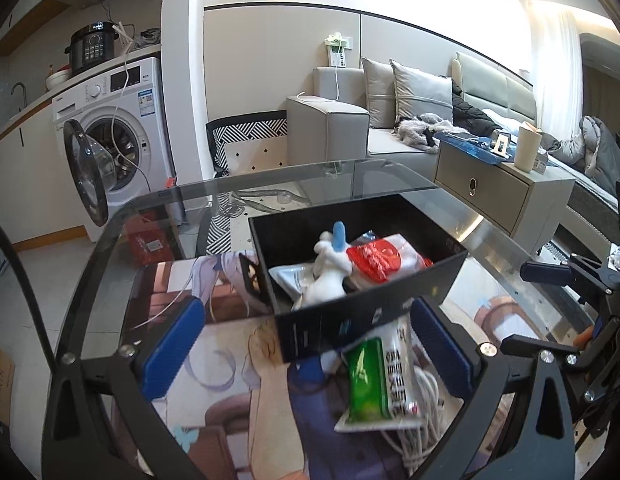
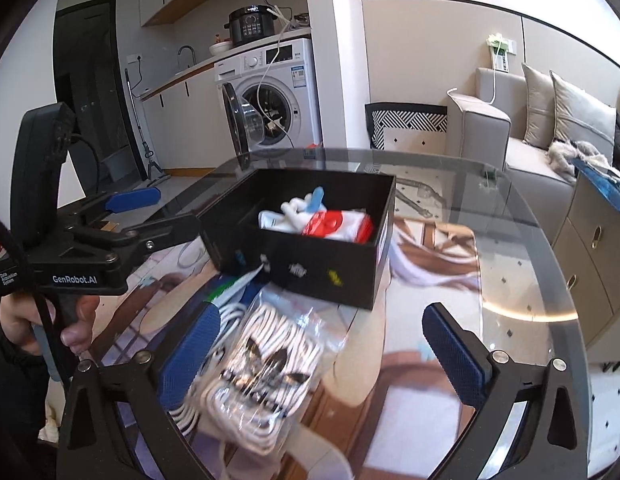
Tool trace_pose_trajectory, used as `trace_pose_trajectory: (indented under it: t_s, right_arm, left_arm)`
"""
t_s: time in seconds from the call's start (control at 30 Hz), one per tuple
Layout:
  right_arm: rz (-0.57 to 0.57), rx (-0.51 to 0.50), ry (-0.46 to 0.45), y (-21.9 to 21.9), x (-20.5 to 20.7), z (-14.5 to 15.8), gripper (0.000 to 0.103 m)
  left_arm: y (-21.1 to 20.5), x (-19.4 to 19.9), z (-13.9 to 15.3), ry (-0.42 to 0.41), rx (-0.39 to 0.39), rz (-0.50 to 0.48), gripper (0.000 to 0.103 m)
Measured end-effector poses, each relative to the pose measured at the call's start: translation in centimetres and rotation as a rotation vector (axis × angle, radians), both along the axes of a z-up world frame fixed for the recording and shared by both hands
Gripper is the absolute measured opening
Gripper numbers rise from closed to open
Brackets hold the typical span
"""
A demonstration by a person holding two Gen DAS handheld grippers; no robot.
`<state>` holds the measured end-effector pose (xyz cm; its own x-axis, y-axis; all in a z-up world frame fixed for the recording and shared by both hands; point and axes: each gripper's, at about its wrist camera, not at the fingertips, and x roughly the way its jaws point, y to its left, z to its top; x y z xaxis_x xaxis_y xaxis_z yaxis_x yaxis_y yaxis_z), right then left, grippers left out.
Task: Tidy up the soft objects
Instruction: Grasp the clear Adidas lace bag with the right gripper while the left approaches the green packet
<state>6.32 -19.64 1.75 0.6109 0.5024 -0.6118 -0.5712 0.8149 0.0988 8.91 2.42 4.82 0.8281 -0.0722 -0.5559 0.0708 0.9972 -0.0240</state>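
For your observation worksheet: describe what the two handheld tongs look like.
Both tongs, left and right, have black angular frames with silver bolts and ribbed blue finger pads. The left one's side reads "GenRobot.AI" in white, and a black cable runs from it.

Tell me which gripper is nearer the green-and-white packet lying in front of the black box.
Left. The left gripper is open, the packet between its fingers. The right gripper is beside it, over the bagged white socks.

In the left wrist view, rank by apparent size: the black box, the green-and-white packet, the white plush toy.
1. black box
2. green-and-white packet, though nearness to the camera enlarges it
3. white plush toy, partly hidden by the box wall
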Motion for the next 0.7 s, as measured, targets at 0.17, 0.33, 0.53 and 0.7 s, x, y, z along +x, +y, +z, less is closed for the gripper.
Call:
trace_pose_trajectory:
  t_s: [0.17,0.33,0.53,0.7]
  right_arm:
    - [-0.033,0.013,0.023,-0.2,-1.2,-0.5,0.103]
    - [-0.056,0.040,0.048,-0.5,-2.0,-1.0,0.103]
    - [-0.065,0.026,0.076,-0.3,-2.4,-1.9,0.103]
    - [-0.049,0.044,0.112,-0.3,-2.6,-2.5,0.103]
  left_arm:
    - [-0.2,-1.1,-0.7,0.020,0.011,-0.013,0.103]
    - [-0.4,-1.6,-1.5,0.045,0.011,-0.024,0.103]
    - [-0.3,-1.9,-2.7,0.075,-0.010,-0.018,0.103]
    - [-0.5,-1.9,-3.1,0.088,-0.017,-0.017,0.103]
